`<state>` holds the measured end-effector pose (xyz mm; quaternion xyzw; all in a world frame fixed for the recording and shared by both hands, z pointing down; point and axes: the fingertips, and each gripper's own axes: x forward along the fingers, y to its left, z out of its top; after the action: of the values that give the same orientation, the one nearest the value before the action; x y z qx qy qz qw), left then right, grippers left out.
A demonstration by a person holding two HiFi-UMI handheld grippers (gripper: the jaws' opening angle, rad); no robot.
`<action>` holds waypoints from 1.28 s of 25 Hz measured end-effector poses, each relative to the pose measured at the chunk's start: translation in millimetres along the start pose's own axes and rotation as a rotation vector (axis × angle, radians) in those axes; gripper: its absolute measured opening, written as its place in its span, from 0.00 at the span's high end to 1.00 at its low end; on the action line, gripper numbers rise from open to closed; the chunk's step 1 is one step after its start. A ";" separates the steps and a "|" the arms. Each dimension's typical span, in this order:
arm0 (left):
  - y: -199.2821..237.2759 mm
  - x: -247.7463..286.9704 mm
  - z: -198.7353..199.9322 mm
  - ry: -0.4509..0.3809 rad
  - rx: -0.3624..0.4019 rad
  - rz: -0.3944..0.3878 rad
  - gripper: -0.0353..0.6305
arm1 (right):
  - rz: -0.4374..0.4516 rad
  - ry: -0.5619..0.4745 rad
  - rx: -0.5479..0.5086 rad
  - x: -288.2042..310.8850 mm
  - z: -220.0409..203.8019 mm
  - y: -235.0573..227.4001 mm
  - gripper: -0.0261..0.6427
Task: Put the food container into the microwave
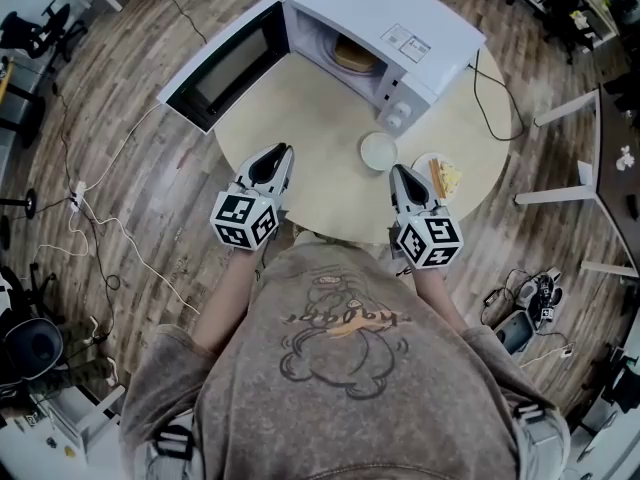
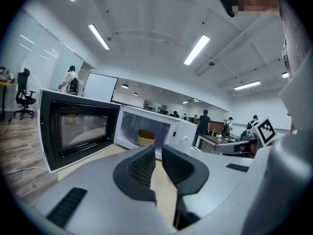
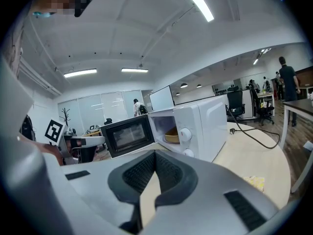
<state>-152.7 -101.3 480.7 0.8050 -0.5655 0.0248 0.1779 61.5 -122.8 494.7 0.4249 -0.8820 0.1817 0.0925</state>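
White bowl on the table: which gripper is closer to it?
Right. The right gripper is just beside the white bowl, at its right; the left gripper is much farther off, at its left.

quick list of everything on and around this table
table: 1, beige, round, centre
microwave: 1, white, table's far side, door open
food container: 1, tan, inside the microwave
round dish: 1, white, on the table before the microwave
plate: 1, white, yellow food on it, table's right edge
cable: 1, black, table's right side
left hand-held gripper: 1, grey, near edge, jaws slightly apart, empty
right hand-held gripper: 1, grey, beside the plate, jaws together, empty
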 end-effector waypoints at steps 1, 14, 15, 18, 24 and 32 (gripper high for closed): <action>-0.3 -0.2 -1.4 0.001 -0.001 0.005 0.85 | 0.003 0.002 -0.001 0.1 -0.6 0.0 0.96; 1.3 1.4 -3.2 -0.029 0.029 0.069 0.90 | 0.034 0.012 -0.024 8.1 -2.5 -3.7 0.96; 0.9 2.2 -3.1 -0.028 0.030 0.070 0.90 | 0.036 0.012 -0.027 8.8 -1.9 -3.7 0.96; 0.9 3.1 -3.1 -0.025 0.025 0.077 0.90 | 0.036 0.009 -0.031 9.2 -0.1 -4.0 0.96; 0.8 5.6 -1.4 -0.029 0.016 0.086 0.90 | 0.026 0.008 -0.054 8.8 0.6 -6.2 0.96; 2.3 6.1 1.6 -0.042 -0.011 0.098 0.90 | 0.025 0.002 -0.054 8.7 3.0 -7.6 0.96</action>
<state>-153.0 -107.9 481.3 0.7756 -0.6081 0.0137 0.1690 62.0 -134.6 496.6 0.4110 -0.8917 0.1594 0.1025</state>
